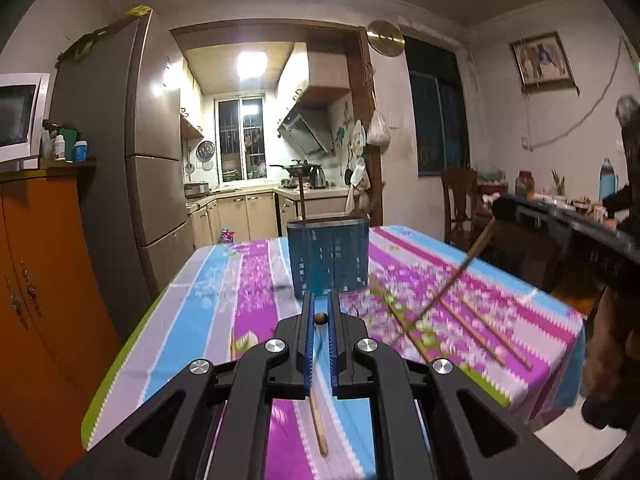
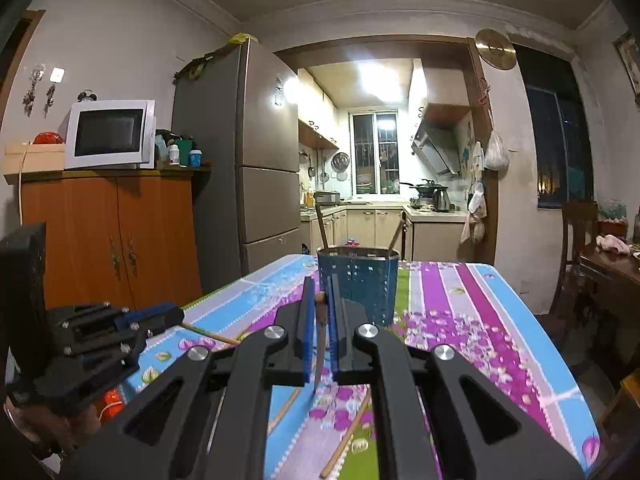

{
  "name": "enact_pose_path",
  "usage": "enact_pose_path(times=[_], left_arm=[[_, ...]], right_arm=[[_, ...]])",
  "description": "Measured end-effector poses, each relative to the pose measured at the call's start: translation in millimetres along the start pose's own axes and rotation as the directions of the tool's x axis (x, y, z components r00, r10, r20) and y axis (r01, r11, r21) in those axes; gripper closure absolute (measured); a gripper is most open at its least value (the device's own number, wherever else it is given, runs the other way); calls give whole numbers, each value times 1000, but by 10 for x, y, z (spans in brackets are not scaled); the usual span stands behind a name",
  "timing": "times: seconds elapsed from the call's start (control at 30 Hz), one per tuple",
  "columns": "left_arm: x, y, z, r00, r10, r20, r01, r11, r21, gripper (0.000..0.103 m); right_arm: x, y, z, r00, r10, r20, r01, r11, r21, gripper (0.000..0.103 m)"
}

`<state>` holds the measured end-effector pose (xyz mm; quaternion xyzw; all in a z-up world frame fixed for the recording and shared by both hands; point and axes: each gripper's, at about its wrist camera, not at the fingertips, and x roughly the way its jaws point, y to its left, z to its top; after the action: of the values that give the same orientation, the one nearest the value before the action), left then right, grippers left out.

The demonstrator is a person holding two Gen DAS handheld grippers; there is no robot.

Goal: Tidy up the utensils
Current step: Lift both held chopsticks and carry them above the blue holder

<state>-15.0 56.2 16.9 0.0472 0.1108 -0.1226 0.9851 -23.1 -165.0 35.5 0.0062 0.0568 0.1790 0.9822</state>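
Observation:
A blue perforated utensil holder (image 1: 330, 258) stands on the striped tablecloth (image 1: 224, 288), with one chopstick upright in it. My left gripper (image 1: 321, 300) is shut on a wooden chopstick (image 1: 318, 420) that hangs down below its fingers, just short of the holder. At the right, my right gripper (image 1: 498, 214) holds another chopstick (image 1: 452, 280) slanting down. In the right wrist view the right gripper (image 2: 322, 286) is shut on a curved chopstick (image 2: 320, 348), with the holder (image 2: 358, 284) right behind. The left gripper (image 2: 176, 315) grips its chopstick (image 2: 210, 335) at the left.
Loose chopsticks (image 1: 468, 328) lie on the cloth right of the holder, and others (image 2: 348, 436) under the right gripper. An orange cabinet (image 2: 112, 240) and a fridge (image 2: 256, 160) stand left of the table. A person (image 1: 630, 140) stands by a side table at the far right.

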Motion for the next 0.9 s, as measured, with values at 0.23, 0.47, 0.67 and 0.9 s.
enact_pose_path(times=[0.23, 0.47, 0.67, 0.9], left_arm=[[126, 95, 369, 999, -22, 24, 22, 1000, -17, 96], [269, 172, 582, 999, -54, -3, 53, 997, -55, 96], [280, 164, 695, 999, -48, 17, 48, 998, -46, 96], [300, 218, 805, 997, -76, 9, 77, 993, -84, 96]], right_arm=[[198, -113, 183, 999, 47, -5, -47, 999, 20, 98], [281, -183, 256, 998, 56, -8, -56, 998, 29, 98], [325, -189, 318, 998, 59, 0, -59, 998, 28, 98], [370, -199, 361, 998, 66, -2, -66, 997, 27, 98]])
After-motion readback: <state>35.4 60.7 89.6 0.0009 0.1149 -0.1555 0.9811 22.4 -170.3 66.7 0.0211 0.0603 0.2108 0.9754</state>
